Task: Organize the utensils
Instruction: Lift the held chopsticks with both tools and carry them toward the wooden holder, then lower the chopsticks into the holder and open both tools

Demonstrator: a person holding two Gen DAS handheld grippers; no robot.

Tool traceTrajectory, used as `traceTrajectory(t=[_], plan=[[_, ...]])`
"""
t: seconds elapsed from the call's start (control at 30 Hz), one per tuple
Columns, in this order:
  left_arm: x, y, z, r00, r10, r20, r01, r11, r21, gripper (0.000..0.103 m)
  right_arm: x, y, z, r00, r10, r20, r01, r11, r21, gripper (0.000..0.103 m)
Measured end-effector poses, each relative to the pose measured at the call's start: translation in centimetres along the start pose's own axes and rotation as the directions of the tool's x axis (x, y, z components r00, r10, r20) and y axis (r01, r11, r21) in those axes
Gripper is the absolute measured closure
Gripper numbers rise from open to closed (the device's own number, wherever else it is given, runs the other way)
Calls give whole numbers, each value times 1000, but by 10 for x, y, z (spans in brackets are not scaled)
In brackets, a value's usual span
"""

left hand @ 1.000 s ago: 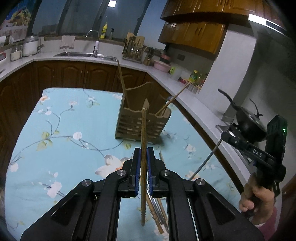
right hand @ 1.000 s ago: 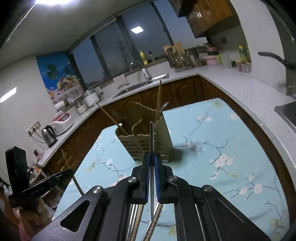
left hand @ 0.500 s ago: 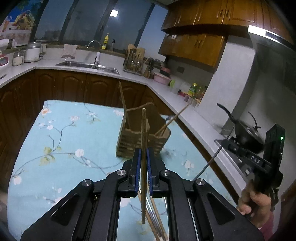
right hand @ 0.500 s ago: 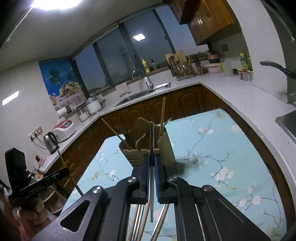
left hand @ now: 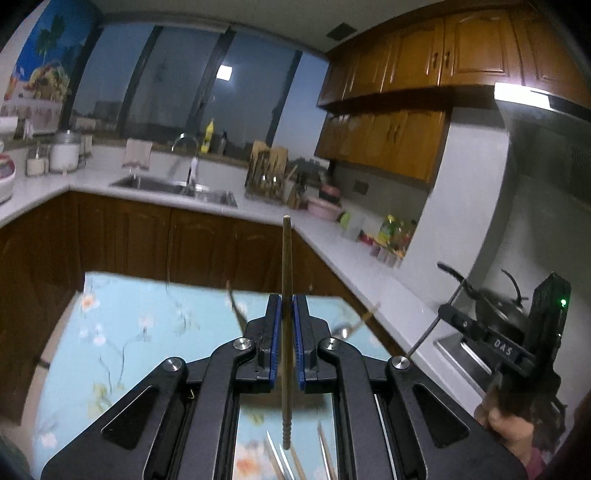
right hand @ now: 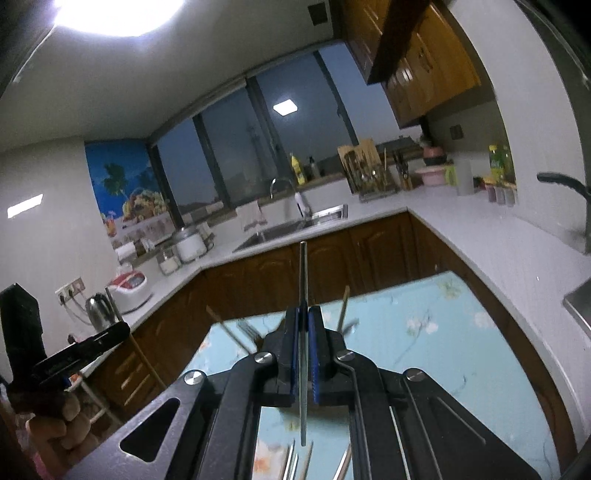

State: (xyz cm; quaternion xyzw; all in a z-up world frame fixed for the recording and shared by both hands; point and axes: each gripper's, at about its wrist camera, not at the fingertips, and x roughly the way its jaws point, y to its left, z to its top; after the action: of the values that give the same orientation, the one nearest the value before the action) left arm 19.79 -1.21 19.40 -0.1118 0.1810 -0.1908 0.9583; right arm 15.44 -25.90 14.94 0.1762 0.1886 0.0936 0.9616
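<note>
The left gripper (left hand: 283, 325) clamps a wooden chopstick (left hand: 286, 266) upright; the right gripper (right hand: 303, 332) clamps a metal chopstick (right hand: 303, 280). Both sticks point to 12 o'clock. The holder is hidden behind the jaws (only stick tips show around them). Judged best: steady each stick above the holder, then lower 1 at a time.

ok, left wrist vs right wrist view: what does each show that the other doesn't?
Left wrist only: the left tool shut on a wooden chopstick, and a black wok on the stove. Right wrist only: the right tool shut on a metal chopstick, a kettle and the ceiling light. Both: the floral tablecloth, the sink and loose utensils below the tools.
</note>
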Motion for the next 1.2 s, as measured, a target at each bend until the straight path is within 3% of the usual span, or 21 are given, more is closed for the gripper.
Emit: traceTrajectory(t=[0.27,0.53,0.73,0.97,1.2], plan=[[56,0,31,996,38,80,-38,999,8,97,41,3,26,997,-36,65,38,999,-26,98],[108,16,12,991,66,114,-62,997,-39,97,80,-6,1,995,-80,56,82,996,-42,98],[125,26,-25,995,66,73,-60,995,-84,97,95,-16,-28,996,-90,29,91,995,-29,97],[139,32,-58,997,80,-6,-80,995,-56,97,111,-28,-50,995,-81,-61,82,997,11,97],[140,36,-64,995,87,-42,-88,995,-43,97,120,-33,-50,992,-72,-104,74,997,21,97]])
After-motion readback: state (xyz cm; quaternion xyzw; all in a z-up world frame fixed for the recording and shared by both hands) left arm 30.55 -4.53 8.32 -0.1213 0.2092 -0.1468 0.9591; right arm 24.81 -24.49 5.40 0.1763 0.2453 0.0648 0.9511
